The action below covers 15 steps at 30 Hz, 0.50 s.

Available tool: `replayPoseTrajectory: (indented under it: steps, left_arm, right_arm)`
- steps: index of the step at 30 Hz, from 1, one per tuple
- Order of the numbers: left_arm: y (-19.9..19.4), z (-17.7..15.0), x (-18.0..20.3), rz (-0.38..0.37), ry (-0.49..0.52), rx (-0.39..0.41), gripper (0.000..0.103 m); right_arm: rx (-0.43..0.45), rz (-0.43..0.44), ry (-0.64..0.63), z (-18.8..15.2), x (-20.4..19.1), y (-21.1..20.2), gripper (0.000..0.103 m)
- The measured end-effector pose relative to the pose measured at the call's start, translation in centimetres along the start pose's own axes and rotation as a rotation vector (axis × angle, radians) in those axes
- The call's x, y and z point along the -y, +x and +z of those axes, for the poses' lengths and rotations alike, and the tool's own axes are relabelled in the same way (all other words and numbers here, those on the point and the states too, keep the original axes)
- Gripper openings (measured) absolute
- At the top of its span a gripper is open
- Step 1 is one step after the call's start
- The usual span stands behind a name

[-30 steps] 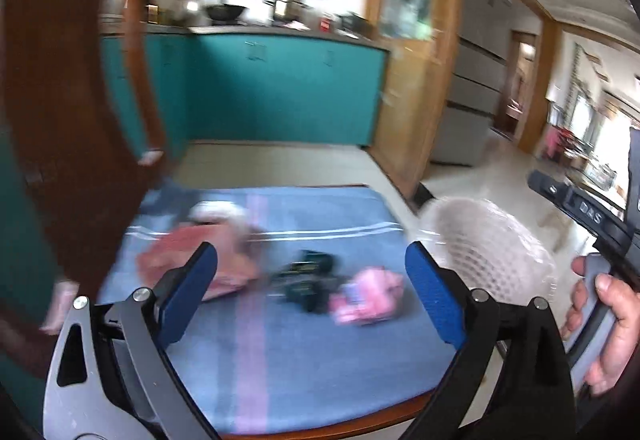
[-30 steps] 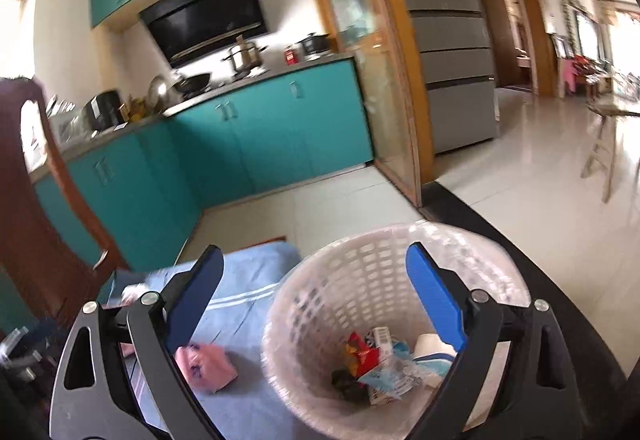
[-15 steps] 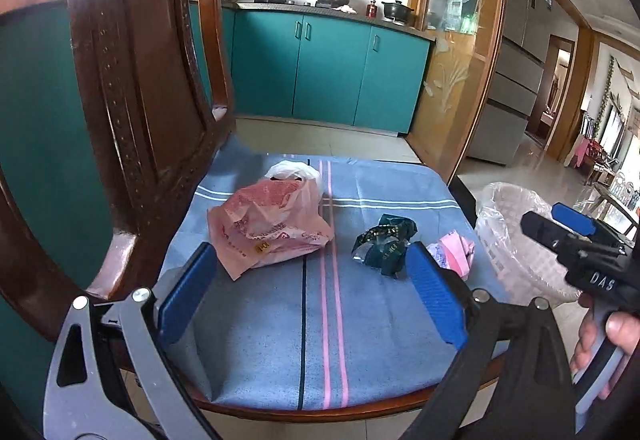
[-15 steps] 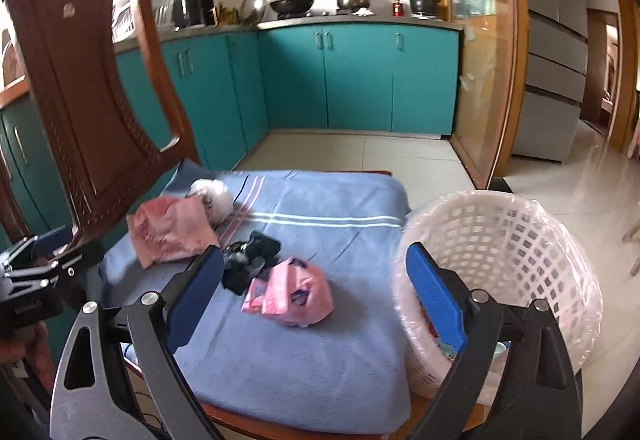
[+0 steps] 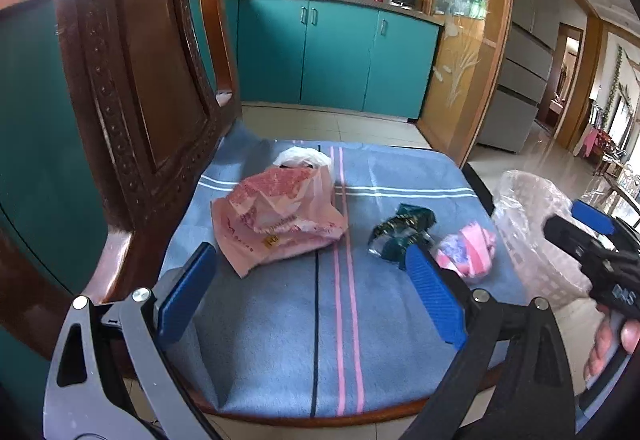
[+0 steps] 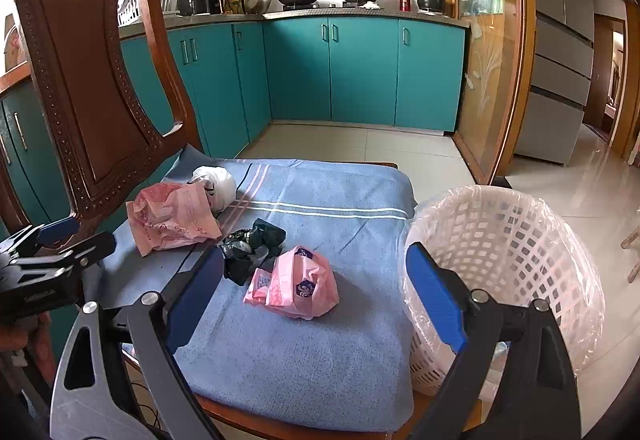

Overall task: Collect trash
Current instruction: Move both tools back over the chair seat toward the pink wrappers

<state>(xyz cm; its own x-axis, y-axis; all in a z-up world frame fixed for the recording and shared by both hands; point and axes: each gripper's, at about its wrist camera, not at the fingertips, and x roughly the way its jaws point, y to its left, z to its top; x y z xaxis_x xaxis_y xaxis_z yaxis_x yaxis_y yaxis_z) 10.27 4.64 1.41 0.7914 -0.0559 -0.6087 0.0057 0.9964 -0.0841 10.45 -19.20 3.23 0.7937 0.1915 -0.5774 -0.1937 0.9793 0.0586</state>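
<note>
While both tools hung back at the near edge of the chair seat, nothing on it was in a grip. The left gripper (image 5: 308, 296) stood with its blue pads spread wide and empty, aimed at the middle of the blue towel (image 5: 280, 340), probably so that any piece could be reached with one short forward move. The right gripper (image 6: 316, 300) was likewise wide and empty, placed so that the pink wrapper (image 6: 296, 284) lay between its fingers in view, though clearly beyond the tips and not touched.

Just past the pink wrapper, touching or nearly touching it, lay a crumpled dark green packet (image 6: 252, 246). Farther back and toward the chair back (image 6: 92, 79) sat a larger pink plastic bag (image 5: 280, 215), with a small white bag (image 5: 302, 157) against its far side. All four pieces rested loose on the towel, near each other, which would suit picking them one at a time.

The white lattice basket (image 6: 504, 240), lined with clear plastic, stood on the floor tight against the seat's right side, its rim about level with the seat; that placing seemed meant to keep the carry short. I judged the pink wrapper the likeliest next pick for the right tool.

Beyond, teal cabinets (image 6: 360, 71) lined the kitchen wall.
</note>
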Motion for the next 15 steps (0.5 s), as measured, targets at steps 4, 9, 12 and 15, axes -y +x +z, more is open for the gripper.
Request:
replayPoseTrajectory:
  steps: [4,9,12,15]
  left_arm:
    - [2.7,1.5,-0.4,0.02,-0.008,-0.013,0.095]
    - [8.2,3.3,-0.6,0.088,0.069,-0.053,0.095]
    - [11.8,3.3,-1.4,0.088,0.056,-0.132,0.087]
    - [13.2,2.7,-2.3,0.042,0.014,-0.187,0.044]
  right_arm:
    - [-0.001,0.004,0.007,0.0,0.1,0.1,0.09]
    - [-0.012,0.013,0.007,-0.3,0.0,0.4,0.09]
    - [-0.017,0.02,0.008,-0.3,-0.2,0.4,0.09]
    - [-0.021,0.03,0.007,-0.3,-0.3,0.6,0.09]
